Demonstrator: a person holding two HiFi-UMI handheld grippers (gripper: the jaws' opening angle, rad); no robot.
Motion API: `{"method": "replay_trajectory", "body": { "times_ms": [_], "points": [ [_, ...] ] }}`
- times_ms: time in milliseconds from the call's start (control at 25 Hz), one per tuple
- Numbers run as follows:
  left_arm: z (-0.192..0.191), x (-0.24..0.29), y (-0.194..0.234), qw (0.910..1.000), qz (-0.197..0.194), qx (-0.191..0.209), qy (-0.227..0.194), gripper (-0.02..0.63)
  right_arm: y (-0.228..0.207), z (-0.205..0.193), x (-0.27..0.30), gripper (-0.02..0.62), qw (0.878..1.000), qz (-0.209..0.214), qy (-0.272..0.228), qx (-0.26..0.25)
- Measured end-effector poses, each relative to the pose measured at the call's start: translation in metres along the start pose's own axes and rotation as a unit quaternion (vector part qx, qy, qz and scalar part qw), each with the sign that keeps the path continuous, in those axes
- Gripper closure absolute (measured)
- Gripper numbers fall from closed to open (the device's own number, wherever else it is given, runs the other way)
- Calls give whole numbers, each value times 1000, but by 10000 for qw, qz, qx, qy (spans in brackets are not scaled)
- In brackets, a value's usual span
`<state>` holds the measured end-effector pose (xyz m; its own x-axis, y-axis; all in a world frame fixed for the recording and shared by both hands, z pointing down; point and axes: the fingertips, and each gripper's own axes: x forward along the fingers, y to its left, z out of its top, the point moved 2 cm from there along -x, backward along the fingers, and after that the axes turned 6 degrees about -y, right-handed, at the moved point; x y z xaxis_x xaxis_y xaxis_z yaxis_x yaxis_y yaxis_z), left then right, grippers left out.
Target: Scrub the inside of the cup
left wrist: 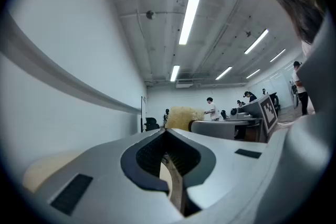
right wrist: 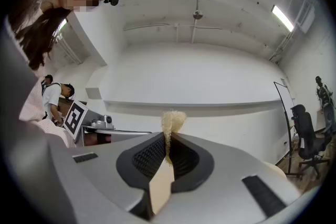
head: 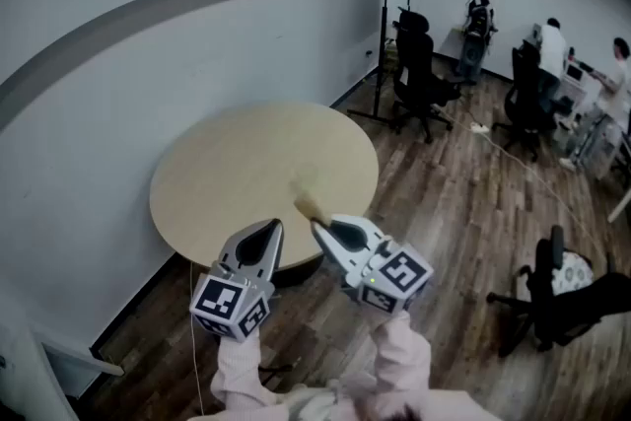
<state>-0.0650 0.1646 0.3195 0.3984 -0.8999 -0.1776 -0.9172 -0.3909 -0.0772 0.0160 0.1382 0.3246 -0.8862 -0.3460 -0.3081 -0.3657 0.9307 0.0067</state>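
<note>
Wood-plank floor and a curved grey wall frame the round beige tabletop point(head: 237, 182), bare below both tools; no cup shows in any view, so scrubbing seems not yet begun. The right gripper point(head: 318, 226) clamps a pale fibrous scrubbing pad point(head: 309, 205), and the left gripper point(head: 273, 226) is closed on nothing. Next, I judge, a cup must be found and steadied; the tabletop offers free room up to its near rim.

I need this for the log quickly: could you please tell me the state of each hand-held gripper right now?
Left hand-held gripper: closed, nothing visibly held.
Right hand-held gripper: closed on a brush.
</note>
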Motion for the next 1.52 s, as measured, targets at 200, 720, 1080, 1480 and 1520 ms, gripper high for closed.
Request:
{"method": "replay_trajectory", "body": {
  "times_ms": [200,720,1080,1480,1520],
  "points": [
    [-3,1,-3,10000,11,-14,8,609,-2,-1,-3,571,10000,-5,10,13],
    [-19,-3,-2,9997,93,-124,213,609,-14,-15,-13,568,9991,-210,120,344],
    [-31,7,3,9992,38,-217,319,609,-25,-22,-11,568,9983,-278,163,485],
    [-52,48,47,9987,8,-404,301,609,-68,-43,19,568,9973,-445,265,519],
    [-52,55,53,9988,-15,-405,290,609,-73,-44,25,568,9972,-459,256,530]
  ]
}}
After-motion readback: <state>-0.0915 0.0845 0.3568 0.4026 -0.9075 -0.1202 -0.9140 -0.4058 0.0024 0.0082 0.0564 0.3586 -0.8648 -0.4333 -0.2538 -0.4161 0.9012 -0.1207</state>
